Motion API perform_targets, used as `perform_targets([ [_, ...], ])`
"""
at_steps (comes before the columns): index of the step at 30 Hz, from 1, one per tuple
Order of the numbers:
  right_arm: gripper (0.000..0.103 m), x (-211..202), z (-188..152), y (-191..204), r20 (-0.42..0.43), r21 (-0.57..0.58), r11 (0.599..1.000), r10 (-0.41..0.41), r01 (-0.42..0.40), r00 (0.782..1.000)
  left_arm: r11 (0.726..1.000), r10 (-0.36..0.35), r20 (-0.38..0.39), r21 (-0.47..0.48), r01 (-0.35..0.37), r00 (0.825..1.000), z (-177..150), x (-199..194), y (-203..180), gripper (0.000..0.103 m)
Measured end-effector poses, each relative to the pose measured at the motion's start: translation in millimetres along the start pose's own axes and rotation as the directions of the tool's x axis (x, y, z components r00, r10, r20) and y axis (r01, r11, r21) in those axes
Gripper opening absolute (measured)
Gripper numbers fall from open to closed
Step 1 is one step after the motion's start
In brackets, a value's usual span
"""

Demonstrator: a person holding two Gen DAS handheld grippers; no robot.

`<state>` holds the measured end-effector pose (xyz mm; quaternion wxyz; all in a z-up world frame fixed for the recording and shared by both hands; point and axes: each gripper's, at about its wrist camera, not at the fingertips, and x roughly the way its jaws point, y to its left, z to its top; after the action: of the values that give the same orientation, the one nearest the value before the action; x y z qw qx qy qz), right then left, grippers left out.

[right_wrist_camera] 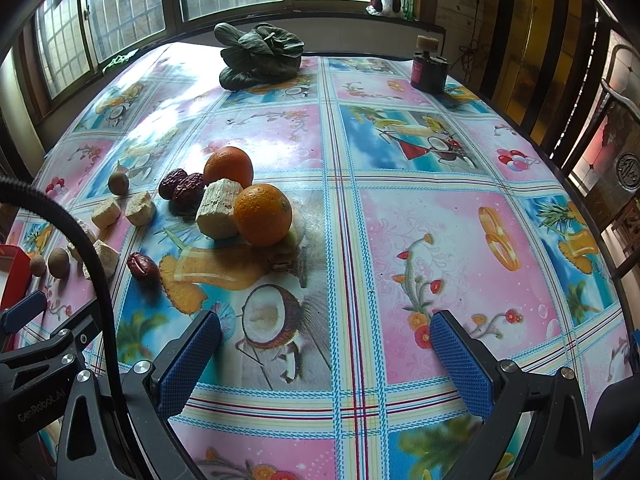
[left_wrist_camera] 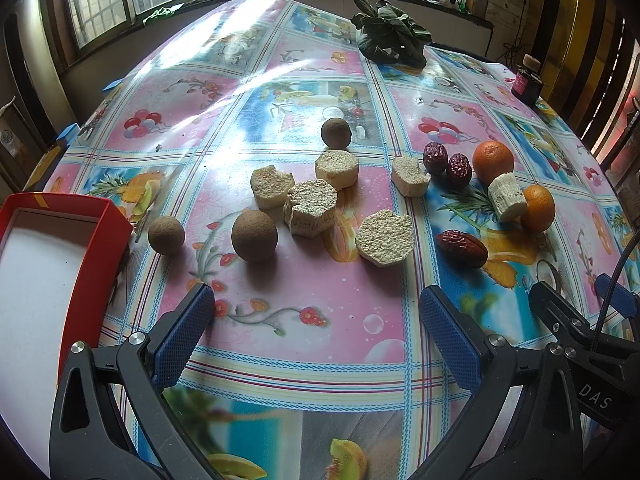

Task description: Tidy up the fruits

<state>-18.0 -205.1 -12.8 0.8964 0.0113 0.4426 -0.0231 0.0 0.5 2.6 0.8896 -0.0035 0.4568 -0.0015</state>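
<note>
My left gripper (left_wrist_camera: 316, 320) is open and empty, low over the table, just short of the fruit. Ahead of it lie three brown round fruits (left_wrist_camera: 254, 241), several pale cut sugarcane pieces (left_wrist_camera: 310, 206), three red dates (left_wrist_camera: 461, 248) and two oranges (left_wrist_camera: 493, 161). A red box with a white inside (left_wrist_camera: 48, 264) stands at the left. My right gripper (right_wrist_camera: 326, 344) is open and empty. The oranges (right_wrist_camera: 262, 214), a sugarcane piece (right_wrist_camera: 218, 208) and the dates (right_wrist_camera: 182, 188) lie ahead of it to the left.
A bunch of dark leafy greens (left_wrist_camera: 390, 34) (right_wrist_camera: 260, 54) lies at the table's far side. A dark jar with a pale lid (right_wrist_camera: 428, 66) stands at the far right. The patterned tablecloth (right_wrist_camera: 440, 220) covers the table; wooden chairs (right_wrist_camera: 616, 128) stand at the right.
</note>
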Motion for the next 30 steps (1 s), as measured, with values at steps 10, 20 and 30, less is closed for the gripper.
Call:
perform_targets([
  [10,0.103,-1,0,2,0.000,0.000,1.000,0.000,0.000,1.000,1.000,0.000,0.000,0.000,0.000,1.000,0,0,0,0.103],
  [20,0.103,-1,0,2,0.000,0.000,1.000,0.000,0.000,1.000,1.000,0.002,0.000,-0.001,-0.002,1.000,0,0,0,0.103],
  [30,0.103,-1,2,1,-0.001,-0.010,1.000,0.010,-0.010,1.000,0.996,-0.080,-0.045,0.044,0.082,0.996,-1,-8,9,0.103],
])
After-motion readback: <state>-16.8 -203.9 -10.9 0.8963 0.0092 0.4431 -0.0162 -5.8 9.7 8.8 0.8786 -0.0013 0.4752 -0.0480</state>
